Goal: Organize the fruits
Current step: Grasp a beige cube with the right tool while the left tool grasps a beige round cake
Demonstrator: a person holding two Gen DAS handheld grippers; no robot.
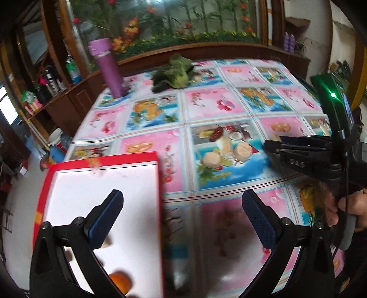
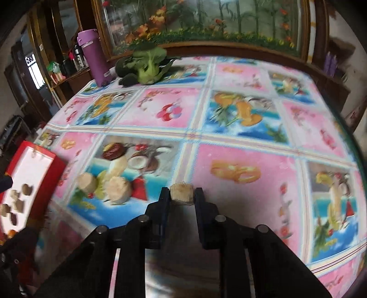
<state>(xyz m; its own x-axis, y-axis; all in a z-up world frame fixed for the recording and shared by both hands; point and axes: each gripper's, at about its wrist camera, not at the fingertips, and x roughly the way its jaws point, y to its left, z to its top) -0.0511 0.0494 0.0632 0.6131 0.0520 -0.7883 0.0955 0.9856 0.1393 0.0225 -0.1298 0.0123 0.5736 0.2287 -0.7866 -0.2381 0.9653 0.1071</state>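
On the worktop (image 2: 240, 160) with its fruit-print cloth, the right claw (image 2: 182, 194) pinched a small tan piece (image 2: 181, 191) just off the surface, so a level carry to the red box (image 2: 57, 162) looked wise, left claw (image 1: 183, 204) gaping empty.

- Home dining room: table (image 2: 252, 160) under fruit-print cloth.
- Far side: wooden cabinet (image 1: 206, 49) with flower-painted glass (image 2: 206, 20).
- Far left: purple flask (image 2: 94, 57), leafy greens (image 2: 146, 64) (household clutter beyond).
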